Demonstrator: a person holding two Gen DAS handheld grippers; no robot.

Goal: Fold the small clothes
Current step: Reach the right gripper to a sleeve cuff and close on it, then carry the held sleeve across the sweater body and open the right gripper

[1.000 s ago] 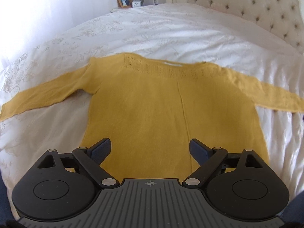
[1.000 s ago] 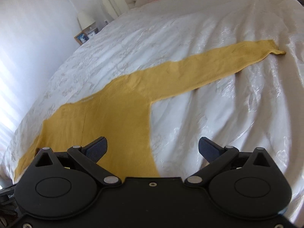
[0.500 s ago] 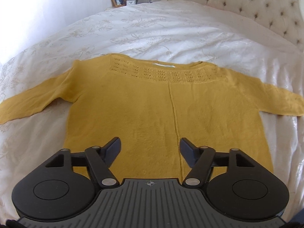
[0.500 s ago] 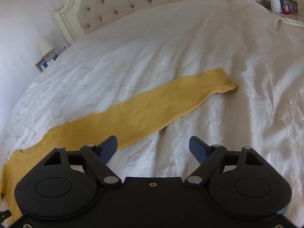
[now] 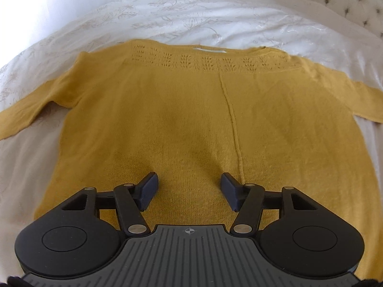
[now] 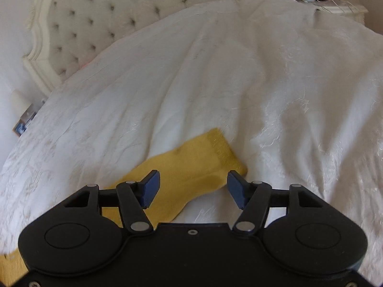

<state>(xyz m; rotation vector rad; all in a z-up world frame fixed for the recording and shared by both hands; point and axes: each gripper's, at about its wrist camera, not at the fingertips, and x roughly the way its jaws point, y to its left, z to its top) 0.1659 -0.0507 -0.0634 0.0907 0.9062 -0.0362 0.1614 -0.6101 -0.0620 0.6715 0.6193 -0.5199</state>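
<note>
The folding seems not yet begun: the mustard knit sweater (image 5: 191, 119) lies flat and spread on the bed (image 5: 215, 16), while the left gripper (image 5: 189, 190) and the right gripper (image 6: 192, 186), poised above the sleeve cuff (image 6: 215, 150), both have fingers spread and hold nothing.
</note>
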